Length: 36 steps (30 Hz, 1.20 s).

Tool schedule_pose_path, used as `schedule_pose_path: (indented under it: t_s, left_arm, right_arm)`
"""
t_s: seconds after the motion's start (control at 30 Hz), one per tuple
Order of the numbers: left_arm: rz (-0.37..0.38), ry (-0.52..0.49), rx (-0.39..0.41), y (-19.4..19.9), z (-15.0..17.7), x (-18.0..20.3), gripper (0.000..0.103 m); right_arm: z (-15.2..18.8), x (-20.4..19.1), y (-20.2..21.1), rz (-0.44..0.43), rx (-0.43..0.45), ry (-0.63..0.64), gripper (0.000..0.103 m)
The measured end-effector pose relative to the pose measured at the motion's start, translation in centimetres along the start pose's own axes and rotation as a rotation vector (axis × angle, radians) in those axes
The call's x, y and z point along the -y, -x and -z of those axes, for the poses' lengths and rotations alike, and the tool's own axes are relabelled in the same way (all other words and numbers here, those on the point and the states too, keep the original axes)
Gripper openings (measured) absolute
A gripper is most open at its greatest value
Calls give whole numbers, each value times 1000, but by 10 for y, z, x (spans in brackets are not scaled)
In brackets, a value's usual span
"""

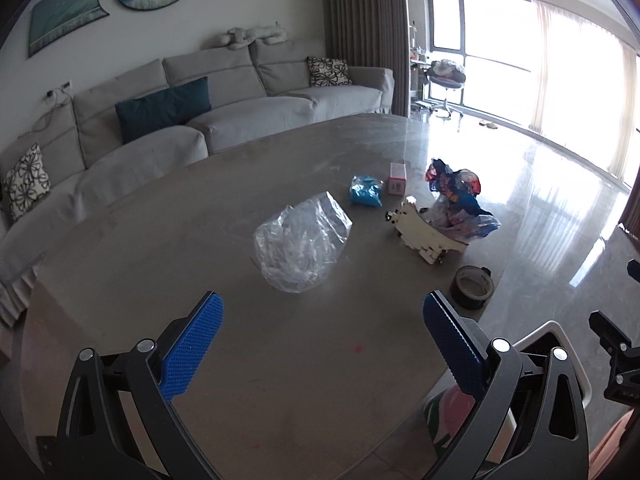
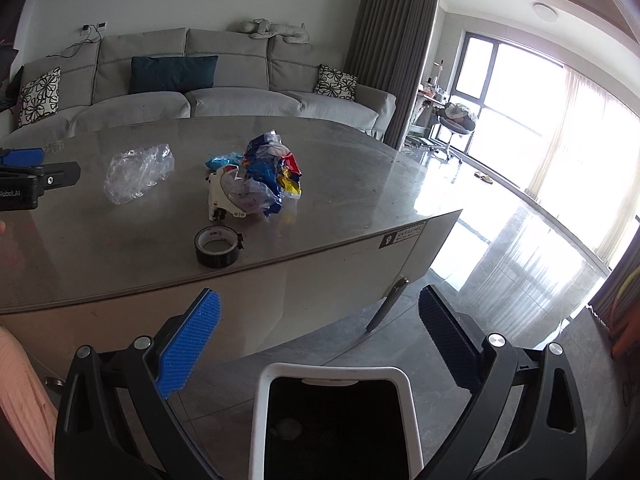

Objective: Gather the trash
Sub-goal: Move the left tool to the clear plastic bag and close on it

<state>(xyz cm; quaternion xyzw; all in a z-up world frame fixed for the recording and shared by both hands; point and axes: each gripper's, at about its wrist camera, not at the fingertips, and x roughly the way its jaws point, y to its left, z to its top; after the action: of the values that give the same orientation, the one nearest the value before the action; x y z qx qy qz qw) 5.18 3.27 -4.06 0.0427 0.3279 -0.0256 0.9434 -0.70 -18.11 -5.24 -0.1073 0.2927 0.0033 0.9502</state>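
the left gripper [image 1: 322,328] is hovering over the near part of the table [image 1: 140,264] with its jaws spread wide and gripping nothing. the clear plastic bag [image 1: 302,242] is lying straight ahead of those jaws, just beyond their tips and roughly centred in the gap, so it looks like the natural first pick. its long axis is running from near-left to far-right, slanting across the line of the jaws rather than along it, which suggests closing on the crumpled near lump and not on the flat far corner.

the right gripper [image 2: 318,328] is hanging off the table's near edge, above the white-rimmed bin [image 2: 336,372], jaws likewise apart and empty. from that side the bag is sitting far off to the left, beyond the black tape roll [image 2: 217,247], so the left gripper is clearly the nearer one.

the rest of the trash is lying farther out and to the right of the bag: a small blue packet [image 1: 365,191], a pink box [image 1: 398,177], a white cardboard piece [image 1: 424,230] and a crumpled colourful wrapper [image 1: 456,190] touching it. the bin is standing on the floor at the table's near right, so whatever is picked will probably be travelling back and rightward.
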Motion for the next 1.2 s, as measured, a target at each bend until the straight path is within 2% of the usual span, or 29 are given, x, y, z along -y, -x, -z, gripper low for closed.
schedule_pose_path:
  t_s: [0.17, 0.37, 0.5, 0.63, 0.87, 1.2]
  left_arm:
    - [-8, 10, -51, -34, -9, -14, 100]
    - [11, -19, -102, -77, -23, -8, 100]
    - [-9, -46, -144, -105, -25, -2, 100]
    - [40, -14, -209, -130, -26, -7, 100]
    - [28, -13, -198, -145, -33, -10, 100]
    - [1, 0, -265, -186, -41, -9, 99]
  right_arm:
    - [-14, -18, -10, -31, 4, 17, 98]
    - [-27, -40, -25, -49, 4, 45, 98]
    - [-32, -45, -30, -55, 15, 53, 98]
    - [-36, -47, -36, -67, 15, 55, 98]
    - [-35, -55, -46, -86, 5, 62, 98]
    - [-32, -53, -54, -76, -14, 58, 98]
